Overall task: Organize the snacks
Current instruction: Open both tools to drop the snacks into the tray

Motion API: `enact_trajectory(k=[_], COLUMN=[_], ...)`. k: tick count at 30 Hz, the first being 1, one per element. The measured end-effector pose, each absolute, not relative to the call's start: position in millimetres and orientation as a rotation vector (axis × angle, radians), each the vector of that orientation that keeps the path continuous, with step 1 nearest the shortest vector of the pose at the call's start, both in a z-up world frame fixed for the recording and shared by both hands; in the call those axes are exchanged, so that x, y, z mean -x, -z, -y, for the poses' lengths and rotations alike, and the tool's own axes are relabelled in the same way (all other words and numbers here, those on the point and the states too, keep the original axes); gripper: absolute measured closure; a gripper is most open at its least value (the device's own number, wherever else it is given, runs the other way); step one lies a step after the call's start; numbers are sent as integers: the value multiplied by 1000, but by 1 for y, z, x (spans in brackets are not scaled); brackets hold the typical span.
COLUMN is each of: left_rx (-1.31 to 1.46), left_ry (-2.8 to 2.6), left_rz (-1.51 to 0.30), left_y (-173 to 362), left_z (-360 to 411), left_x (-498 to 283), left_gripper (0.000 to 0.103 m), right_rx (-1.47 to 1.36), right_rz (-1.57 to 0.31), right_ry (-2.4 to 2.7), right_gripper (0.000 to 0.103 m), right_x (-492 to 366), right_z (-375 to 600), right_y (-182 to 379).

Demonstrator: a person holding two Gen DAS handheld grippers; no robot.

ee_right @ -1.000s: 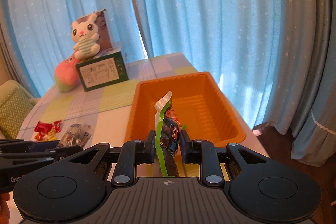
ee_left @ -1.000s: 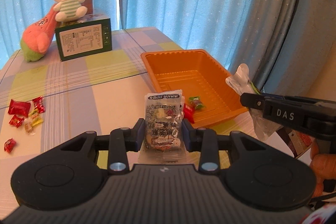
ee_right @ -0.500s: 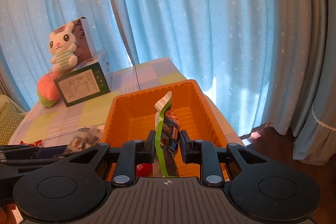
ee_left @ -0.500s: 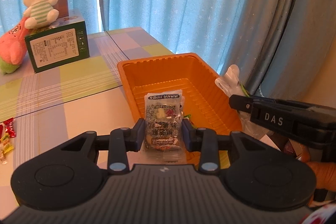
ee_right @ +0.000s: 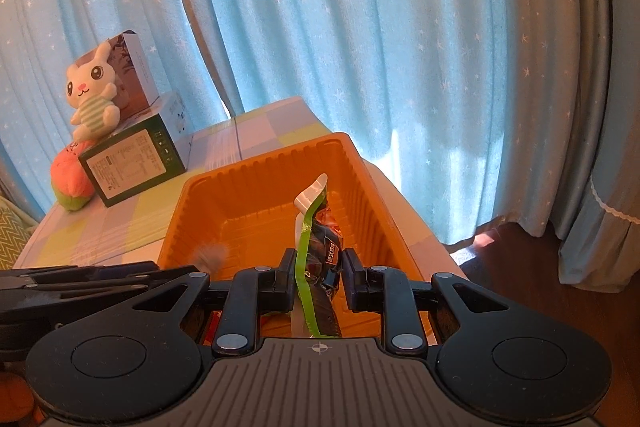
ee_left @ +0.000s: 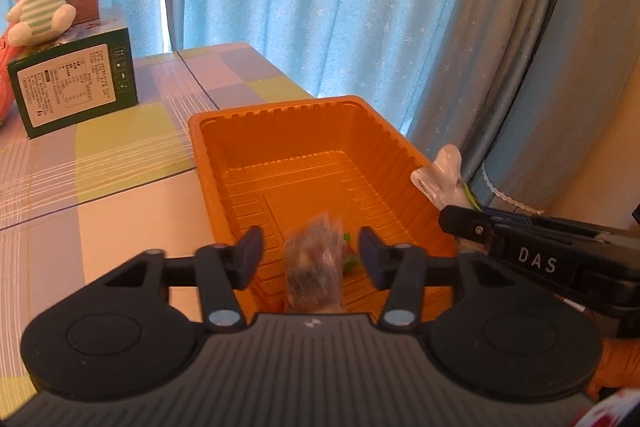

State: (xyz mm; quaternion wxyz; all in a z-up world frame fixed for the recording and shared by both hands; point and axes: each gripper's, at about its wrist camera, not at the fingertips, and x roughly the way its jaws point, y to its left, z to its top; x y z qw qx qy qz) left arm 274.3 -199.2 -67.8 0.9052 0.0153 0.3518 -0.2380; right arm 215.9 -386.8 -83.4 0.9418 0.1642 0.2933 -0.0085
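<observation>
An orange tray [ee_left: 248, 115] [ee_right: 248, 167] sits on the checked table near the curtain. My left gripper [ee_left: 310, 257] hangs over the tray's near end and its jaws are opening. A clear snack packet [ee_left: 314, 261] is blurred between them, touching neither pad, dropping into the tray. My right gripper [ee_right: 318, 273] is over the tray's near right side, shut on a green-edged dark snack packet [ee_right: 320, 239] that stands upright. A bit of green wrapper [ee_left: 350, 263] lies on the tray floor.
A green box [ee_left: 76, 79] [ee_right: 132, 167] stands at the table's back left with a white rabbit plush [ee_left: 38, 7] [ee_right: 94, 95] on top and a pink plush [ee_right: 72, 183] beside it. Blue curtains hang behind; the table edge runs just right of the tray.
Both grippers moved forward and down over the tray. The left jaws spread apart and let go of the clear packet, which is falling. The right grip is unchanged.
</observation>
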Motion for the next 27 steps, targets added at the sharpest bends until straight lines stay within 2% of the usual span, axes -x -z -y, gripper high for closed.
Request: enact_trajectory(k=[19, 20, 21, 23, 27], left_rx=[6, 6, 6, 3, 2], left_ry=[407, 406, 404, 397, 374], left_rz=[-729, -730, -729, -726, -729], left_y=[63, 63, 63, 62, 60], left_z=[148, 147, 145, 140, 130], left_x=[-248, -247, -245, -241, -230], left_gripper=[51, 51, 51, 51, 51], right_rx=[-345, -347, -347, -359, -375], right_rz=[-557, -569, -574, -544, -520], right_ry=[-34, -39, -29, -21, -8], right_gripper=[79, 74, 56, 40, 40], right_x=[-223, -225, -225, -220, -210], right_z=[377, 376, 376, 378, 383], right_y=[83, 84, 84, 81, 76])
